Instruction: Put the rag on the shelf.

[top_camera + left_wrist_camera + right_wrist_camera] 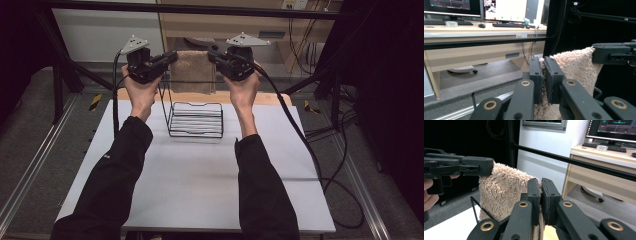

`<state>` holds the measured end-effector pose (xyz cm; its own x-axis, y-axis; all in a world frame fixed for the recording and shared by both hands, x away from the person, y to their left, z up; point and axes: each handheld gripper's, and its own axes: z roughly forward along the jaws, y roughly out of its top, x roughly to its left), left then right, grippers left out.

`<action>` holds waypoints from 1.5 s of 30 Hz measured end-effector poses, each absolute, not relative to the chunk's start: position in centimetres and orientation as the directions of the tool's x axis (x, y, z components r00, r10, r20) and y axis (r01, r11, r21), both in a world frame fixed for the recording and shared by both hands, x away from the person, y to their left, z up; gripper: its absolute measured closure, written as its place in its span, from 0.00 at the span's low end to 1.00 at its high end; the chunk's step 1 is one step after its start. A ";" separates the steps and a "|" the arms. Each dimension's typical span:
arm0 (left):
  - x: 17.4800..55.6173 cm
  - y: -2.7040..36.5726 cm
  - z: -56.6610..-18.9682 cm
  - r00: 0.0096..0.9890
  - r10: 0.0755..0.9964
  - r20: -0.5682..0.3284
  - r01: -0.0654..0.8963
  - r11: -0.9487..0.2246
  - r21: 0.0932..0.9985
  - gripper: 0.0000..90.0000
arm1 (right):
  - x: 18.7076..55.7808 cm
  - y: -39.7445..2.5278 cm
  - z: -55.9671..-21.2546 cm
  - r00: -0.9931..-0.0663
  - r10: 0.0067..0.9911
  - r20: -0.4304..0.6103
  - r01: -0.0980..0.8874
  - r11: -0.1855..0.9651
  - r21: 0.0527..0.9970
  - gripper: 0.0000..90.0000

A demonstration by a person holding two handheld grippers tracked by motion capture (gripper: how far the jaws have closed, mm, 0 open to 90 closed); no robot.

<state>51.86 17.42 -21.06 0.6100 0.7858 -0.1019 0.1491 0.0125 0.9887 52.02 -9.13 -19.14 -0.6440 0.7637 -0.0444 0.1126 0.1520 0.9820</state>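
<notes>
A beige fluffy towel hangs stretched in the air above the far side of the white table, held by its two top corners. My left gripper is shut on its left corner and my right gripper is shut on its right corner. In the left gripper view the towel is pinched between the jaws of my left gripper, with the other gripper at the far corner. In the right gripper view the towel sits clamped in my right gripper. A black wire rack stands on the table just below the towel.
A black frame bar crosses behind the grippers. A wooden board lies under the rack's far side. Cables trail off the table's right edge. A desk with monitors and keyboards stands beyond the frame.
</notes>
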 end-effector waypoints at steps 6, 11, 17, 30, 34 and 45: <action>51.3 17.6 -21.5 0.618 0.779 -0.102 0.152 0.008 0.988 0.94 | 51.7 -9.1 -19.7 -0.650 0.759 -0.041 0.118 0.154 0.981 0.95; 51.0 17.6 -21.6 0.624 0.775 -0.096 0.152 0.000 0.988 0.94 | 51.3 -9.1 -19.8 -0.654 0.755 -0.046 0.111 0.156 0.982 0.95; 50.6 17.8 -21.9 0.629 0.771 -0.099 0.158 -0.002 0.987 0.94 | 50.8 -9.1 -19.9 -0.658 0.751 -0.057 0.112 0.173 0.978 0.95; 50.2 17.6 -22.5 0.637 0.767 -0.078 0.168 -0.038 0.985 0.93 | 50.0 -9.1 -20.3 -0.665 0.742 -0.077 0.122 0.210 0.970 0.95; 50.0 17.5 -22.9 0.642 0.763 -0.074 0.168 -0.046 0.985 0.93 | 49.7 -9.2 -20.6 -0.666 0.742 -0.081 0.124 0.218 0.968 0.95; 48.8 17.8 -23.7 0.663 0.748 -0.043 0.166 -0.091 0.982 0.91 | 48.3 -9.1 -21.7 -0.678 0.728 -0.105 0.116 0.246 0.962 0.95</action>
<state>48.77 17.77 -23.68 0.6626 0.7477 -0.0428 0.1657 -0.0906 0.9820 48.31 -9.15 -21.65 -0.6780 0.7276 -0.1049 0.1156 0.2464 0.9623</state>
